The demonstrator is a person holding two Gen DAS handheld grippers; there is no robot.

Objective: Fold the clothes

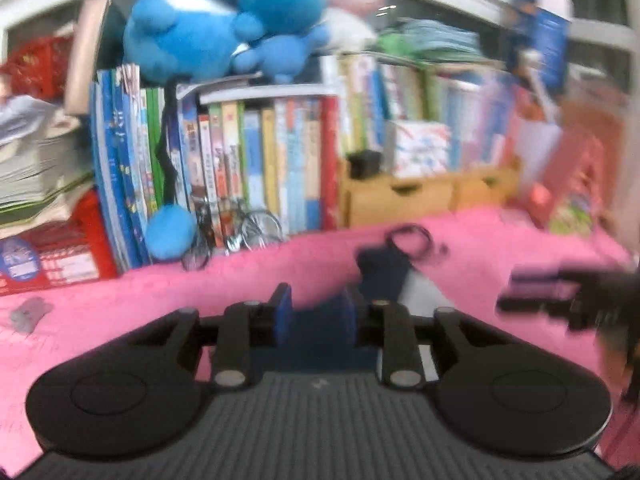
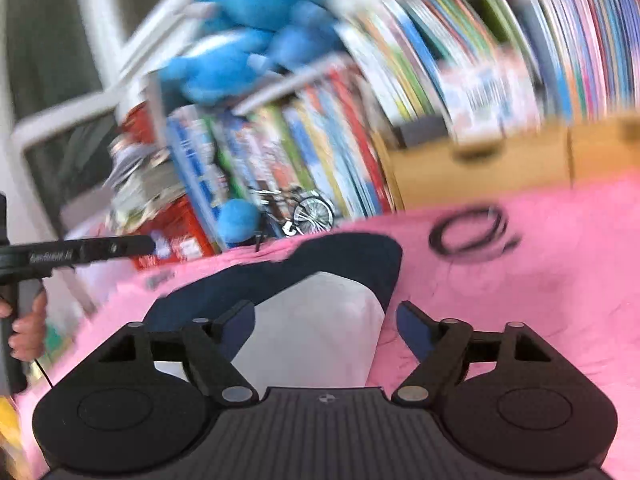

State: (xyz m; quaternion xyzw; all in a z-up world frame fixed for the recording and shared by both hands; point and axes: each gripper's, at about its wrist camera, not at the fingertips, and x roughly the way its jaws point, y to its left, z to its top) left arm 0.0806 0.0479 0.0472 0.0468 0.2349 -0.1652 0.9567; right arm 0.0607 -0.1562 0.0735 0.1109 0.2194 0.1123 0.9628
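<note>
Pink cloth [image 2: 520, 300] covers the work surface in both views, and on it lies the garment [image 2: 320, 320], navy and white, near the centre of the right wrist frame. In that view the navy part arches across the middle while a white panel spreads below it toward the bottom edge. The right gripper [image 2: 326, 320] stands wide open above this garment, its blue-padded fingers [image 2: 412, 328] well apart and holding nothing.

In the left wrist view the left gripper [image 1: 316, 312] sits at lower centre with its jaws partly open, dark navy fabric showing between the blue pads [image 1: 284, 308]; whether they pinch it cannot be told through the blur. Beyond the fingers, the garment [image 1: 380, 276] extends toward the centre right of the frame.

A black cord loop [image 2: 472, 232] lies on the pink cloth just beyond the garment. A small model bicycle [image 2: 300, 212] stands at the foot of a row of books [image 1: 256, 160], and blue plush toys [image 1: 208, 32] sit on top at upper left. A hand [image 2: 26, 332] grips a black handle at the left edge of the right wrist view.
</note>
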